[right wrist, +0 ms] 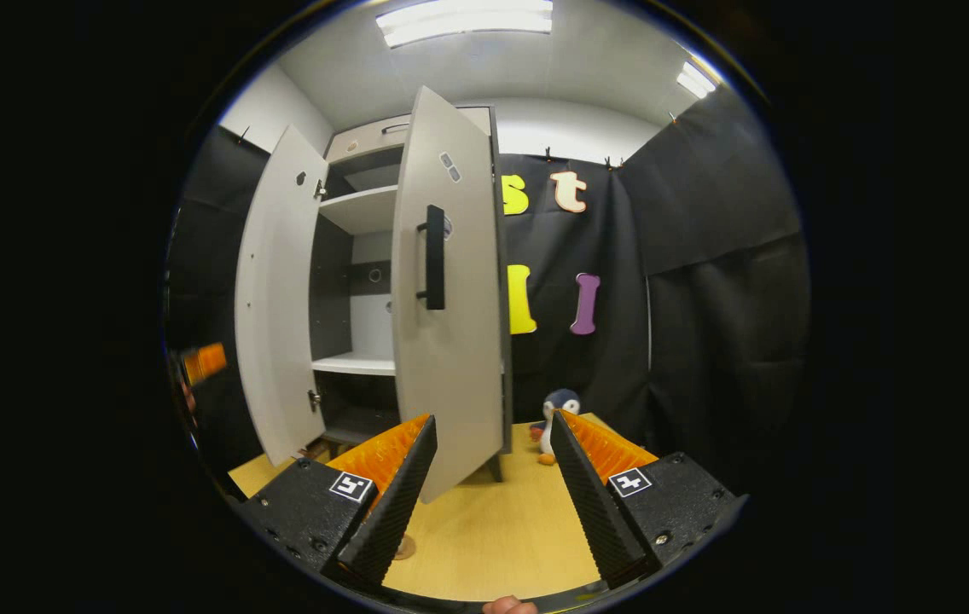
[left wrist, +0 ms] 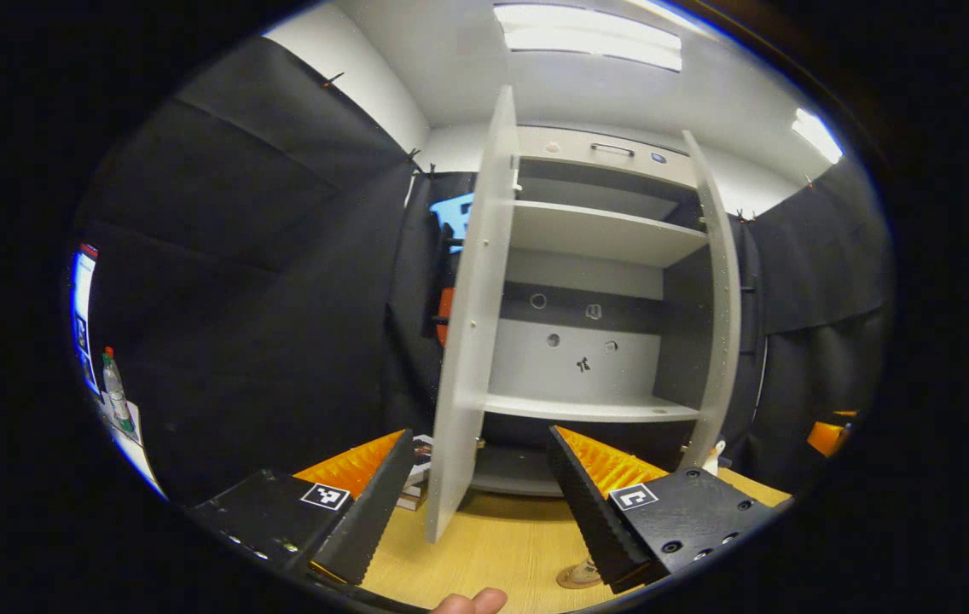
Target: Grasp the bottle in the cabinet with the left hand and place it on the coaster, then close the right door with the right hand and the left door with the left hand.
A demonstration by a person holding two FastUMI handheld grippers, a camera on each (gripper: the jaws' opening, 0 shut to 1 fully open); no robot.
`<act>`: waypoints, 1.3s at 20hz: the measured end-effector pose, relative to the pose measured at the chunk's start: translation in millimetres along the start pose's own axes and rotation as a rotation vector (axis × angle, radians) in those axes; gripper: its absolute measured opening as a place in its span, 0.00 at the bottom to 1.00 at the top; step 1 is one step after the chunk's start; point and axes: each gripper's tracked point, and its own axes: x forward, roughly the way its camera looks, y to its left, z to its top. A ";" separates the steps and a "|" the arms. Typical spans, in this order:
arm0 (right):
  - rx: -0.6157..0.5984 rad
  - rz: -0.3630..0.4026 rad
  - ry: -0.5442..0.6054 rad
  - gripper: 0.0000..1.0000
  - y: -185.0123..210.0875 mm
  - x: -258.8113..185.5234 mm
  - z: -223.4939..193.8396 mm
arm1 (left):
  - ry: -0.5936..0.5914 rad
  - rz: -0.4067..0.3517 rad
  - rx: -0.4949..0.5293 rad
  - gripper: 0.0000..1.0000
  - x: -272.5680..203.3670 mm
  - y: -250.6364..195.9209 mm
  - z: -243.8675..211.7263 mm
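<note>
**With both doors swung wide, the right door comes next**

Since the cabinet's (left wrist: 595, 230) visible shelves are bare, I judge the doors are what is left. The right door (right wrist: 450, 341) hangs from the cabinet's right side, swung out over the table (right wrist: 493, 529), its outer face toward me. It looks like a stiff, flat, fairly light panel that should turn freely on its hinges. I would push flat beside the black handle (right wrist: 433, 256), near the free edge, rather than pinch it. My right claw (right wrist: 493, 418) is spread wide and empty, just in front of that door. My left claw (left wrist: 479, 432) is equally wide and empty, facing the cabinet's left door (left wrist: 467, 341) edge-on.
</note>
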 end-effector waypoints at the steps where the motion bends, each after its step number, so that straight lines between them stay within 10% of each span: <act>1: 0.010 -0.002 -0.004 0.82 -1.0 -2.6 0.8 | -0.011 0.014 -0.027 0.90 6.3 14.4 10.9; 8: 0.012 -0.012 -0.006 0.83 -6.5 -15.8 -2.9 | -0.130 0.144 -0.157 1.00 92.3 91.3 96.3; 17: 0.034 -0.090 -0.023 0.82 -48.0 -20.3 6.7 | -0.138 0.224 -0.101 0.94 130.5 100.8 92.0; 26: 0.027 -0.037 -0.033 0.82 -33.1 -11.6 10.2 | -0.103 0.082 -0.086 0.99 129.5 24.9 82.1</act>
